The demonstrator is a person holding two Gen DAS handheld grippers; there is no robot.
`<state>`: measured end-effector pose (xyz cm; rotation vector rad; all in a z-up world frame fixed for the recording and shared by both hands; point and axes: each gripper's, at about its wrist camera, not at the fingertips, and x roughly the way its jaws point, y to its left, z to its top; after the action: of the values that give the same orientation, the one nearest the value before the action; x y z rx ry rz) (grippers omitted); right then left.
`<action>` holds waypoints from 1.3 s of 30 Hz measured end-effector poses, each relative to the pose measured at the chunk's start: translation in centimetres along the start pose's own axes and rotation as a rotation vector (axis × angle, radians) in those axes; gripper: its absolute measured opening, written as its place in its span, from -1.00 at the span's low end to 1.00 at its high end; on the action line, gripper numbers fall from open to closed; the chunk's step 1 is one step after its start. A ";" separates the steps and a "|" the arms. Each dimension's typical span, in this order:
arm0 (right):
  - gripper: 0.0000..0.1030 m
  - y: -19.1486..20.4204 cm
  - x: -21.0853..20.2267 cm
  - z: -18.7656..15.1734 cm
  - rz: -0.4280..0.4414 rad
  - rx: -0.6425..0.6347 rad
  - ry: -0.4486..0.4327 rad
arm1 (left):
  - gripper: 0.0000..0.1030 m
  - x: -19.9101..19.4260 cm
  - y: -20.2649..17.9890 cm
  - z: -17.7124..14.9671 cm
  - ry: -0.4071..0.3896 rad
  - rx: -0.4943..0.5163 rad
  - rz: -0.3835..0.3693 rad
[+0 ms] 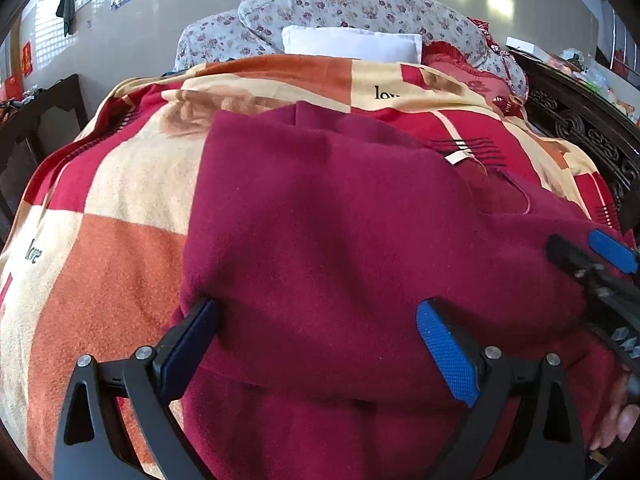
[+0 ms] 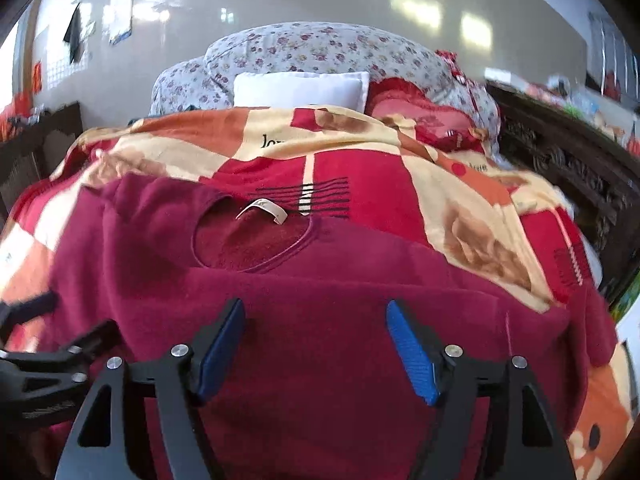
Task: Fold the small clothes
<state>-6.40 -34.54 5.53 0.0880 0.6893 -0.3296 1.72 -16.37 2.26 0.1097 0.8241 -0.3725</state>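
A dark red fleece garment (image 1: 340,220) lies spread on the patterned bed blanket (image 1: 100,240). In the right wrist view (image 2: 320,300) its round neckline with a white label (image 2: 262,210) faces away from me. My left gripper (image 1: 316,332) is open just above the garment, blue pads wide apart, with a fold edge running below them. My right gripper (image 2: 316,332) is open over the garment's middle, below the neckline. The right gripper also shows at the right edge of the left wrist view (image 1: 592,264), and the left gripper at the left edge of the right wrist view (image 2: 52,344).
Floral pillows (image 1: 360,8), a white pillow (image 1: 352,42) and a red cushion (image 2: 412,108) lie at the head of the bed. A carved dark wooden bed frame (image 1: 580,128) runs along the right side. A dark chair (image 1: 40,120) stands at the left.
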 end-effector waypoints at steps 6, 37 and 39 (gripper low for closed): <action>0.55 -4.5 -4.2 0.2 -0.031 0.105 -0.042 | 0.98 0.3 0.1 -0.1 0.007 -0.002 -0.011; -0.91 -32.2 -4.1 0.0 -0.256 0.336 0.064 | 1.00 0.6 -0.1 -0.4 0.015 0.004 -0.007; -0.91 -32.0 -5.7 1.3 -0.247 0.334 0.048 | 1.00 0.6 0.0 -0.4 0.014 0.002 -0.011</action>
<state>-20.23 -63.47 11.07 0.3311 0.6884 -0.6809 1.83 -16.46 1.55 0.1100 0.8383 -0.3835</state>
